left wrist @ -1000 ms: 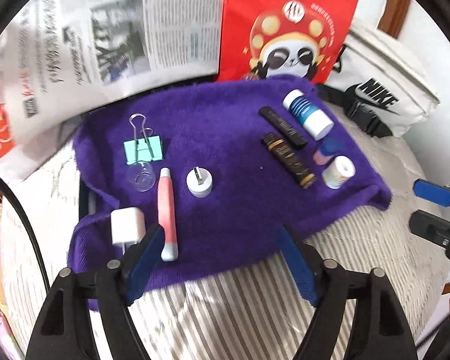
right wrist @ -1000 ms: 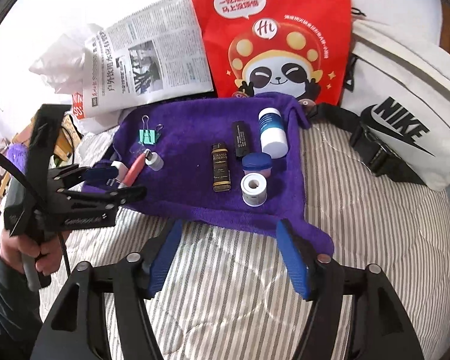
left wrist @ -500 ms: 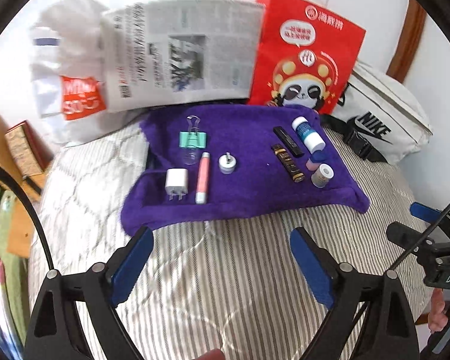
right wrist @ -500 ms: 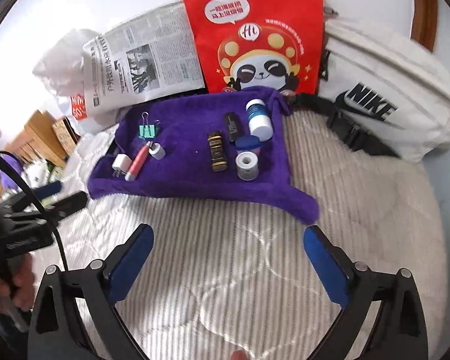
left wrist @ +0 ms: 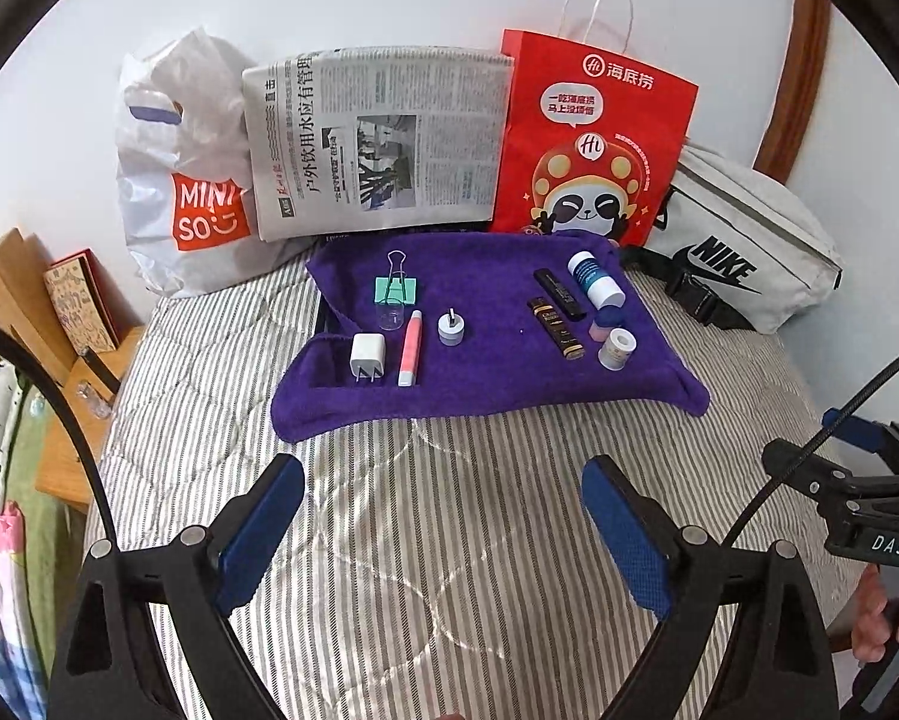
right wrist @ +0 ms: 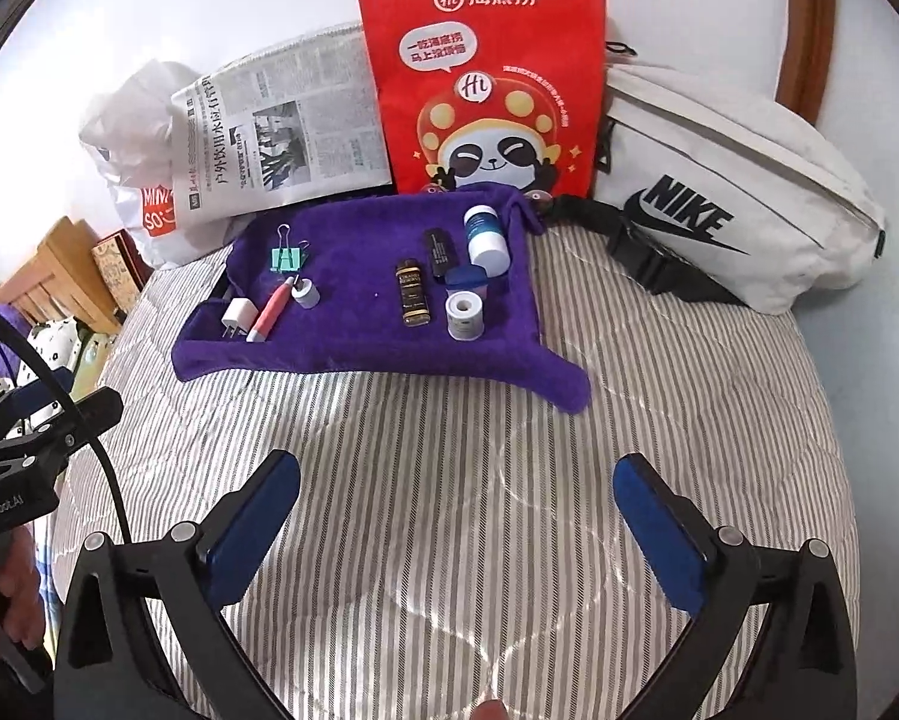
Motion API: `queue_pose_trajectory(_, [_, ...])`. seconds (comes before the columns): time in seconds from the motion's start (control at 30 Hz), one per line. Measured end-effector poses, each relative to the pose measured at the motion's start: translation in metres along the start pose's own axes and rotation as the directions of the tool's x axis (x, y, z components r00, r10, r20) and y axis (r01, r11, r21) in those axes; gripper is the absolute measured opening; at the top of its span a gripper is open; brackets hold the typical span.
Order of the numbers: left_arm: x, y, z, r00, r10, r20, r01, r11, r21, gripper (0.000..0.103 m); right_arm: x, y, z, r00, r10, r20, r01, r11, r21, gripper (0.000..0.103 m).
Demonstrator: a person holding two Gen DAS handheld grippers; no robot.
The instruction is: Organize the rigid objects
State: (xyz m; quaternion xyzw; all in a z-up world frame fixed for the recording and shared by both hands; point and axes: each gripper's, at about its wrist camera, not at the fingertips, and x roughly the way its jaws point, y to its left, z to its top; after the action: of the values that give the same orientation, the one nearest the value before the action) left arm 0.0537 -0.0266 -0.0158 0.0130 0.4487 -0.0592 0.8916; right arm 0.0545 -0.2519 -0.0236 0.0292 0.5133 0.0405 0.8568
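1. Striped quilted bedspread (left wrist: 425, 540) underneath everything; purple terry towel (left wrist: 491, 372) spread on it near the wall, bearing all the small items.
2. Left gripper (left wrist: 443, 525) and right gripper (right wrist: 455, 528): both over bare bedspread, well clear of the towel, jaws just opened wide, nothing between them.
3. Right-hand cluster: white-and-blue cylindrical bottle (right wrist: 485, 238), white tape roll (right wrist: 465, 314), dark brown tube with gold print (right wrist: 412, 300), black rectangular stick (right wrist: 439, 252), small blue-lidded pink pot (right wrist: 466, 279), set close together.
4. Left-hand cluster: white plug charger (left wrist: 366, 357), pink pen-shaped tube (left wrist: 409, 348), mint binder clip (left wrist: 396, 288), small grey round cap (left wrist: 451, 329), small clear round piece (left wrist: 389, 315).
5. Judged step: sorting looks complete or between picks.
6. Next move, if any: approach from above, narrow the jaws for small parts.
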Motion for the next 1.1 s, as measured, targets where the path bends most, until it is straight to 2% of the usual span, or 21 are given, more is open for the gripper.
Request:
queue_pose_trajectory(0.2, [-0.009, -0.005, 0.0, 1.0, -0.004, 0.015, 0.004, 1.0, -0.008, 0.095, -0.007, 0.0, -0.006, 1.0, -0.014, 0.005, 0.014, 1.0, -0.009, 0.103])
queue_pose_trajectory(1.1, [-0.011, -0.011, -0.005, 1.0, 0.014, -0.005, -0.014, 1.0, 0.013, 0.096, -0.019, -0.001, -0.009, 0.999, -0.026, 0.021, 0.026, 1.0, 0.0, 0.103])
